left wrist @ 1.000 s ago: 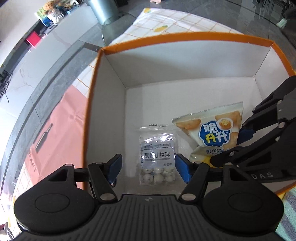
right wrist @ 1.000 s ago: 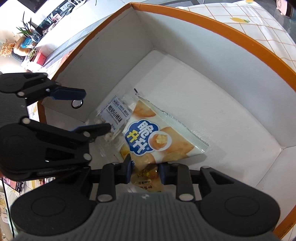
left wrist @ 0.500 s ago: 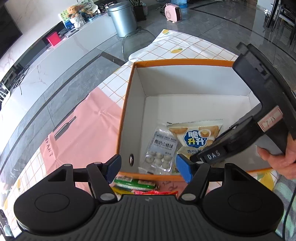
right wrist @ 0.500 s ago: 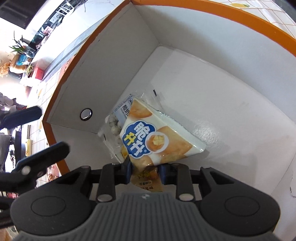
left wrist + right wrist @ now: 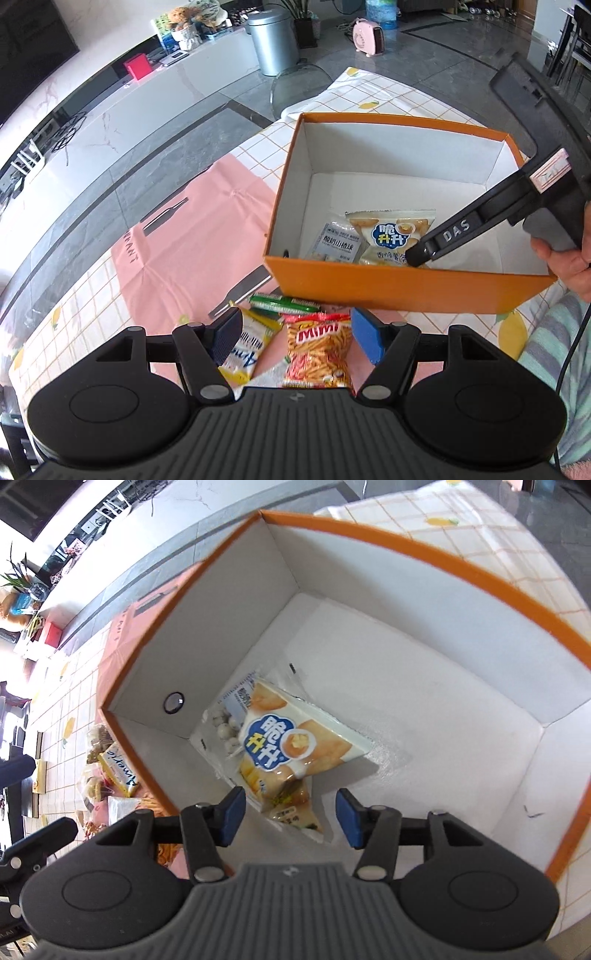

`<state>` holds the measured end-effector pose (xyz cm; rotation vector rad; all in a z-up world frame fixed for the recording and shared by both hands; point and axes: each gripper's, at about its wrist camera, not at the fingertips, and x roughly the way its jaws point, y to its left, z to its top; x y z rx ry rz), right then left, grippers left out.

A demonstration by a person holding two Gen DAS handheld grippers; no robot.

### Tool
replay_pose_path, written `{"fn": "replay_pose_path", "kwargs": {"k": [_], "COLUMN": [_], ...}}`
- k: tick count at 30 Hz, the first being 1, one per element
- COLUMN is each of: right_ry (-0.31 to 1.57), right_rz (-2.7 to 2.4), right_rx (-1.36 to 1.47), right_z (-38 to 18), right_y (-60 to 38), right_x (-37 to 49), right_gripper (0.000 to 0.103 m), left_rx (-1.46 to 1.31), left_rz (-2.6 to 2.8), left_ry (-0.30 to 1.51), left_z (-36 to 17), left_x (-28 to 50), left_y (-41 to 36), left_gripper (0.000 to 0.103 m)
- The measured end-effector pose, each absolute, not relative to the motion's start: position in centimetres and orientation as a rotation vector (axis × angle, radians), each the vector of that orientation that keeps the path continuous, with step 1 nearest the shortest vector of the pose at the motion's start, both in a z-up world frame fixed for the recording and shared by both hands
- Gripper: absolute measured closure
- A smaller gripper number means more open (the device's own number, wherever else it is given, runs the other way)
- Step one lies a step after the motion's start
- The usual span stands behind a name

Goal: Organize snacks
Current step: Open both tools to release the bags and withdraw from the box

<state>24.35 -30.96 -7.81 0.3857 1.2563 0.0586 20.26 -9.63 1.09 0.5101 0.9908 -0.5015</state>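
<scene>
An orange box (image 5: 406,286) with white inner walls (image 5: 221,602) stands on the table. Inside lie a yellow-and-white cracker bag (image 5: 295,746) (image 5: 391,236) and a clear bag of white balls (image 5: 225,723) (image 5: 338,245), partly under it. My right gripper (image 5: 290,818) is open just above the cracker bag's near end, holding nothing; it also shows in the left wrist view (image 5: 417,256). My left gripper (image 5: 295,334) is open outside the box, above a red Mimi snack bag (image 5: 317,350), a yellow-and-white packet (image 5: 245,350) and a green packet (image 5: 282,302).
A pink bag (image 5: 192,236) lies flat left of the box on the checked tablecloth (image 5: 369,103). More snack packets (image 5: 110,775) lie outside the box's left wall. A striped cloth (image 5: 561,350) lies at the right. The floor drops off beyond the table's left edge.
My right gripper has opened and let go of the cracker bag, which now lies in the box. My left gripper has pulled back out of the box to above the loose packets.
</scene>
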Motion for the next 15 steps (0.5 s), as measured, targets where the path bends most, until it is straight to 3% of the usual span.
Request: {"fn": "replay_pose_path", "kwargs": {"k": [8,15], "right_ry": [1.084,0.987], "right_rz": [0.132,0.246], "right_rx": [0.284,0.254], "right_z": [-1.6,-0.5], "right_y": [-27.0,-22.0], "right_x": [19.7,14.9], "right_gripper": [0.051,0.051], "left_rx": [0.399,0.270], "left_rz": [-0.433,-0.301], "left_ry": [0.966,0.970], "left_z": [3.8,4.3], "left_x": [15.7,11.8], "left_y": [-5.3,-0.5], "left_gripper": [0.024,0.024]}}
